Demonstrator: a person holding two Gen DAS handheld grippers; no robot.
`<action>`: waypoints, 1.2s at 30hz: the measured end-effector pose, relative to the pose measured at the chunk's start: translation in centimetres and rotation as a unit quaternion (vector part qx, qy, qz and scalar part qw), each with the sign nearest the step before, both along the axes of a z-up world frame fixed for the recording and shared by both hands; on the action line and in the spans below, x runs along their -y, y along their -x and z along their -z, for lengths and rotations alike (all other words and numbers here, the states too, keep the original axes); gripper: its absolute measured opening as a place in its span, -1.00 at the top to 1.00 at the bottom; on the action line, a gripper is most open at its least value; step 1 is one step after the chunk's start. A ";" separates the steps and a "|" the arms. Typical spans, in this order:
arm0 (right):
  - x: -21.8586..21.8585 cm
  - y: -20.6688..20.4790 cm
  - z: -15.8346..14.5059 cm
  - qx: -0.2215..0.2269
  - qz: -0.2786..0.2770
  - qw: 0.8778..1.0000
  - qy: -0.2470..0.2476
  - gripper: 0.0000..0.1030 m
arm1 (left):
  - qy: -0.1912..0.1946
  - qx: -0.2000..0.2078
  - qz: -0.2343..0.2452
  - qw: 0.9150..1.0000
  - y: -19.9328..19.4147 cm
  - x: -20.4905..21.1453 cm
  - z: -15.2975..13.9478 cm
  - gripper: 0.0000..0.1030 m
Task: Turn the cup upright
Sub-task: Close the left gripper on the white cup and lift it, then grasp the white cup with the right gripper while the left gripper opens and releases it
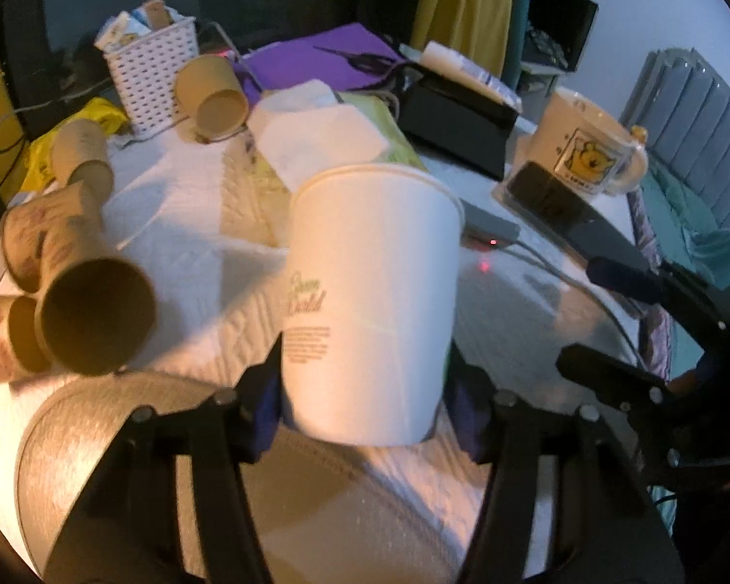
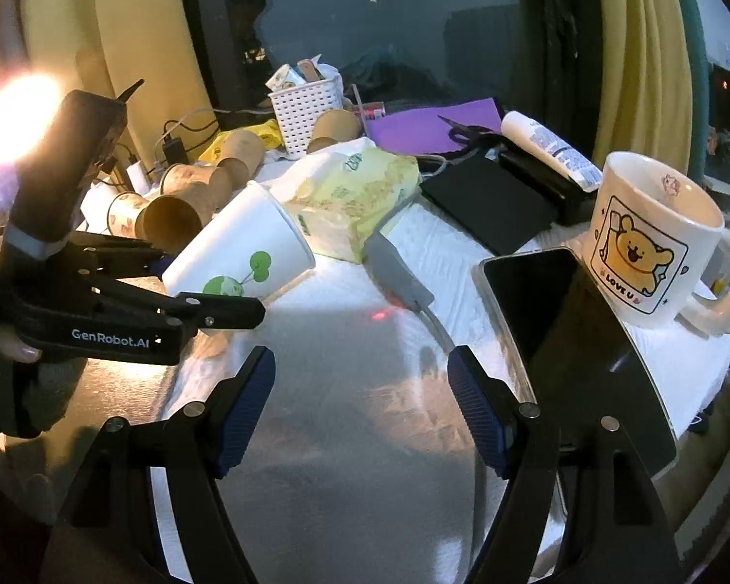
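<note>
Left gripper [image 1: 365,389]: jaws clamped on white paper cup with green print [image 1: 372,301], held off the white quilted table cover [image 1: 194,243], tilted, rim away from gripper | Right gripper [image 2: 360,413]: jaws wide, empty, above cover | Nearby: brown paper cups [image 2: 209,180] lying on their sides, cartoon-bear ceramic mug [image 2: 657,238] upright beside black phone [image 2: 535,306].

Your left wrist camera is looking forward along its fingers, very close to the white cup [image 1: 372,301] filling its centre. Your right one is looking from the right, farther back, across the table [image 2: 345,418]. Both are sharing the cup [image 2: 240,255], mug [image 1: 591,146] [image 2: 657,238] and basket [image 1: 153,80] [image 2: 306,109].
</note>
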State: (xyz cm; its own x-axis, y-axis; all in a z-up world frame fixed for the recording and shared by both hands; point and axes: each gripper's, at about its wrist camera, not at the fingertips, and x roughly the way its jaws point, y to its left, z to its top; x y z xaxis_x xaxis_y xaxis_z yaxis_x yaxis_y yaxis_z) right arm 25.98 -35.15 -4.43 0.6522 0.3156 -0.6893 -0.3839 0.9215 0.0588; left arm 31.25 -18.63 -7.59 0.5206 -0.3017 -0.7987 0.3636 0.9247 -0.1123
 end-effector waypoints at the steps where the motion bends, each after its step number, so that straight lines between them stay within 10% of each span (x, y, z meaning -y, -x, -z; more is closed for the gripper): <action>1: -0.2 0.2 -0.2 0.001 0.000 1.000 0.000 -0.49 | 0.002 0.007 -0.002 1.000 0.7 -0.4 -0.3 -0.13; 36: -15.4 9.9 -3.6 -0.027 -0.131 0.990 -0.034 -0.49 | 0.068 0.114 -0.148 0.980 20.9 -14.6 -1.2 -0.13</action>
State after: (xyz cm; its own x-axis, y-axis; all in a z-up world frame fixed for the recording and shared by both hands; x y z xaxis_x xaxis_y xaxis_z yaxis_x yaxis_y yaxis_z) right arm 16.12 -19.79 -0.82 0.5047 0.5164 -0.6918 -0.6043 0.7836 0.1441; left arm 10.39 -3.99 -6.44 0.7616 -0.2058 -0.6145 0.1121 0.9758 -0.1879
